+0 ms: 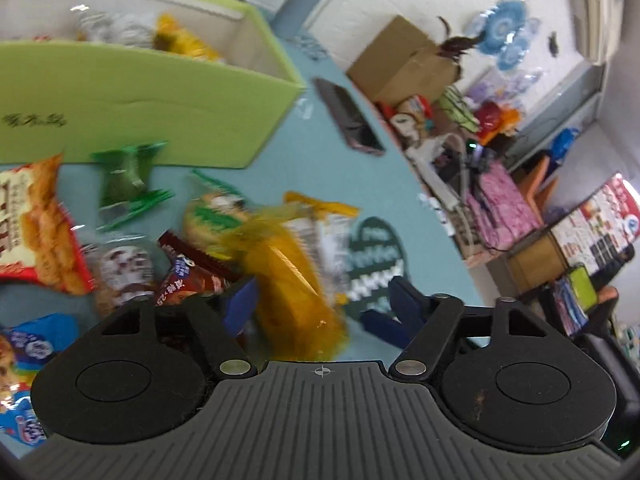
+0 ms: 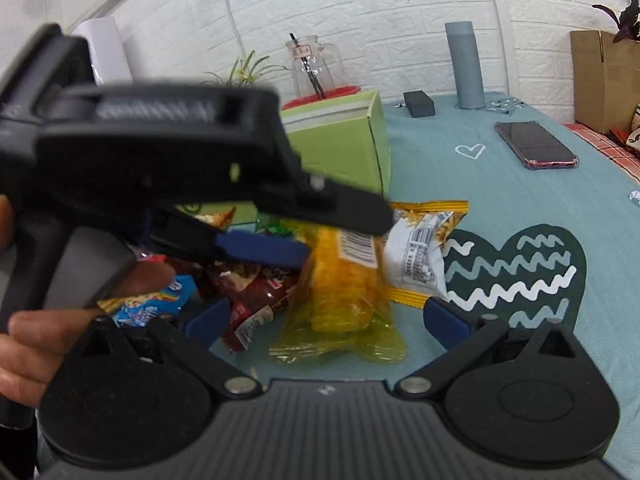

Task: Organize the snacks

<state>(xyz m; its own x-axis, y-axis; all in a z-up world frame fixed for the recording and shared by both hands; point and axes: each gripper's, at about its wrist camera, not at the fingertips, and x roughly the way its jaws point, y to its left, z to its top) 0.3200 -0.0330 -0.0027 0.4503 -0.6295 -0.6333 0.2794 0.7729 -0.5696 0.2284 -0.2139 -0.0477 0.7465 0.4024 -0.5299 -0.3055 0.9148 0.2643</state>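
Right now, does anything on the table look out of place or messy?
Yes. The snack packets lie in a loose heap on the teal cloth in front of the green box, overlapping at all angles, with only a few inside the box. A phone also lies on the cloth, away from the snacks. Nothing looks spilled or torn.

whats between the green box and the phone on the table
Nothing but bare teal tablecloth with a small white heart outline printed on it. The right wrist view shows the gap between the green box and the phone best.
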